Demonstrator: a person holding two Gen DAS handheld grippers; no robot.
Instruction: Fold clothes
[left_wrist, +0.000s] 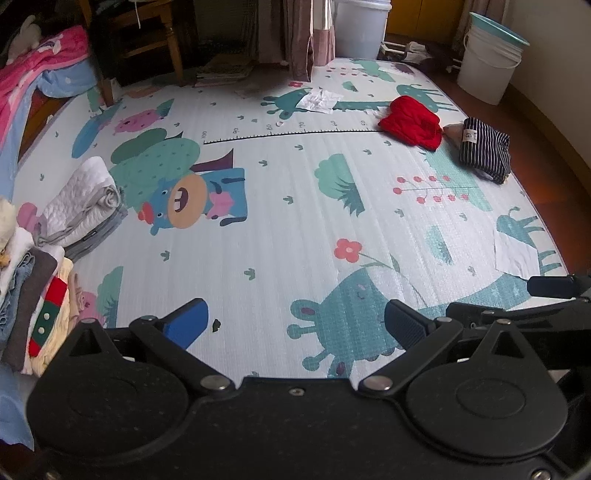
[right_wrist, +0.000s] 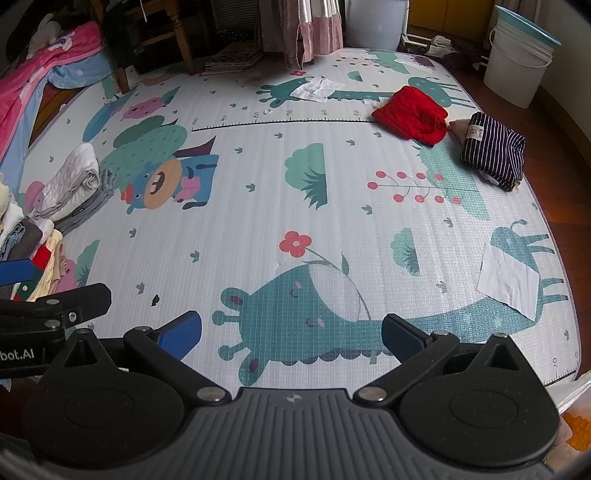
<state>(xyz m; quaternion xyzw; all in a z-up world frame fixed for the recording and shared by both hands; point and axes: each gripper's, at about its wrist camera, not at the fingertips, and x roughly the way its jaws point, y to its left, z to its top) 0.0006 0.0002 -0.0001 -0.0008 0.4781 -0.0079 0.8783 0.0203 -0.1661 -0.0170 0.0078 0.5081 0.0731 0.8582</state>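
Observation:
A crumpled red garment (left_wrist: 412, 123) (right_wrist: 412, 115) lies at the far right of the cartoon play mat (left_wrist: 295, 229) (right_wrist: 258, 206). Beside it sits a folded navy striped garment (left_wrist: 485, 149) (right_wrist: 493, 149). A folded white quilted piece (left_wrist: 83, 205) (right_wrist: 68, 184) rests at the left, with a stack of folded clothes (left_wrist: 33, 302) (right_wrist: 37, 254) nearer me. My left gripper (left_wrist: 295, 325) hovers open over the near mat, holding nothing. My right gripper (right_wrist: 291, 332) is open too, also empty. Each gripper shows at the edge of the other's view.
White paper sheets (left_wrist: 319, 99) (right_wrist: 509, 278) lie on the mat. A white bucket (left_wrist: 489, 64) (right_wrist: 517, 55) stands at the far right on the wooden floor. A wooden chair (left_wrist: 140, 40), a curtain (left_wrist: 306, 37) and pink bedding (left_wrist: 33, 77) line the far and left sides.

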